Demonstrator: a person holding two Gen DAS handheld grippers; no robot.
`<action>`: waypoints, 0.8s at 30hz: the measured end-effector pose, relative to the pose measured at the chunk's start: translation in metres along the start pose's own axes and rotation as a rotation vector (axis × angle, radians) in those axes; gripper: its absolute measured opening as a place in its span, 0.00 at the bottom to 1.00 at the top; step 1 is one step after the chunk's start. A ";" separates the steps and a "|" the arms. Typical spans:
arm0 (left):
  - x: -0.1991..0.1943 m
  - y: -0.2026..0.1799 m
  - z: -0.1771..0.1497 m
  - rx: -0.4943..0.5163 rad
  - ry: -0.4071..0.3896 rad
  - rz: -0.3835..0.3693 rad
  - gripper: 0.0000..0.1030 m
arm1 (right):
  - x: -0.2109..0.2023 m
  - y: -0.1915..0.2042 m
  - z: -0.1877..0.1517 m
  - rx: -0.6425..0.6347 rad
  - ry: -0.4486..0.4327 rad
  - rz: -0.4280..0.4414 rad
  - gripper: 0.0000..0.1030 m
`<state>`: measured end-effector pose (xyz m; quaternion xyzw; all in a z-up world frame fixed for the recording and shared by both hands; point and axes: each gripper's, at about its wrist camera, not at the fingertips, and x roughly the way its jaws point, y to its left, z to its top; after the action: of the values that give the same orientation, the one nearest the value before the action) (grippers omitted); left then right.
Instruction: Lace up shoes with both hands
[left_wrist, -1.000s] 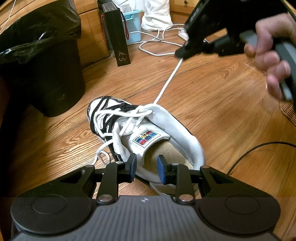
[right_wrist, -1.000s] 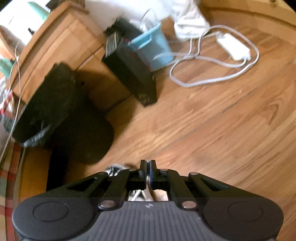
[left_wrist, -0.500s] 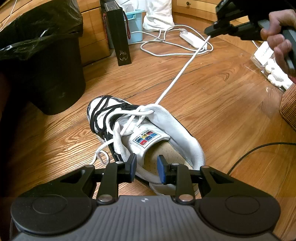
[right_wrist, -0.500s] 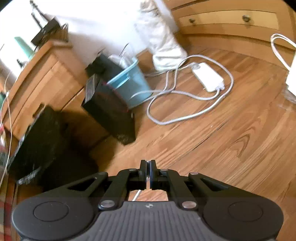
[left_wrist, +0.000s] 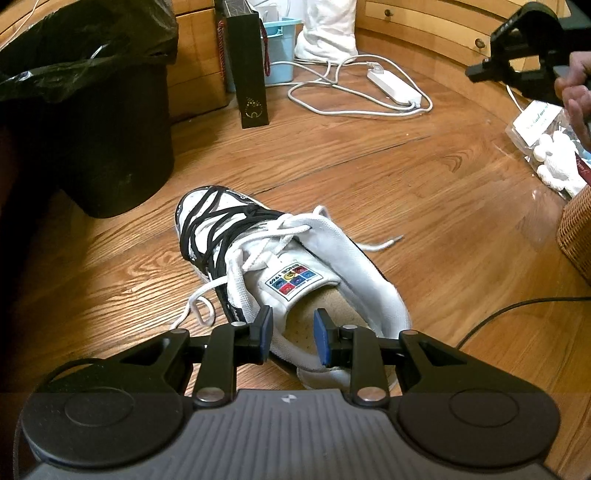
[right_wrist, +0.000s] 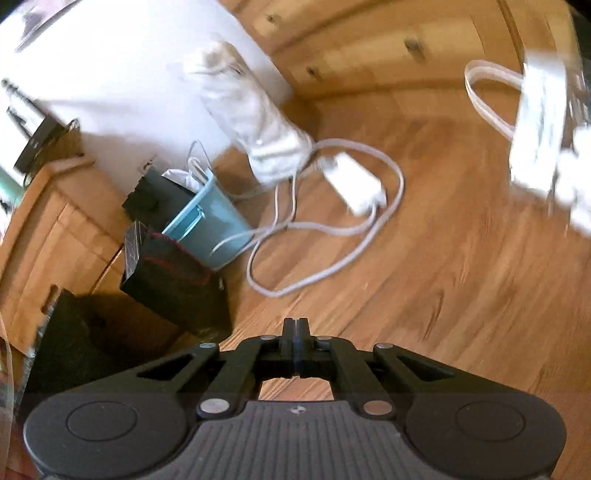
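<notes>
Shoe lies on the wood floor, heel end hidden behind the left gripper. L pads sit apart at the heel rim; can't tell if they pinch it. Lace tip lies loose on bare floor. R gripper is shut w/ nothing in it, its view blurry. Lots of open floor; black bin crowds the left.

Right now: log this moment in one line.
left gripper: open over shoe | right gripper: shut, empty | lace end: on floor

White shoe on floor; white lace end lying loose.
</notes>
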<state>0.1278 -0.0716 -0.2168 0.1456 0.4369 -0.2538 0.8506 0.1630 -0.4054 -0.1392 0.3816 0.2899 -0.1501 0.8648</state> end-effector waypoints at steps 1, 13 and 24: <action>0.000 -0.001 0.000 0.000 -0.002 0.001 0.27 | 0.003 0.003 -0.005 -0.021 0.032 0.005 0.02; 0.000 0.001 -0.001 -0.032 -0.012 -0.012 0.28 | 0.063 0.053 -0.123 -0.084 0.550 0.198 0.21; 0.001 0.002 -0.001 -0.022 -0.013 -0.020 0.29 | 0.082 0.052 -0.137 0.042 0.610 0.227 0.21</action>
<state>0.1292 -0.0696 -0.2177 0.1303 0.4356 -0.2586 0.8523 0.1994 -0.2723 -0.2340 0.4567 0.4881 0.0626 0.7411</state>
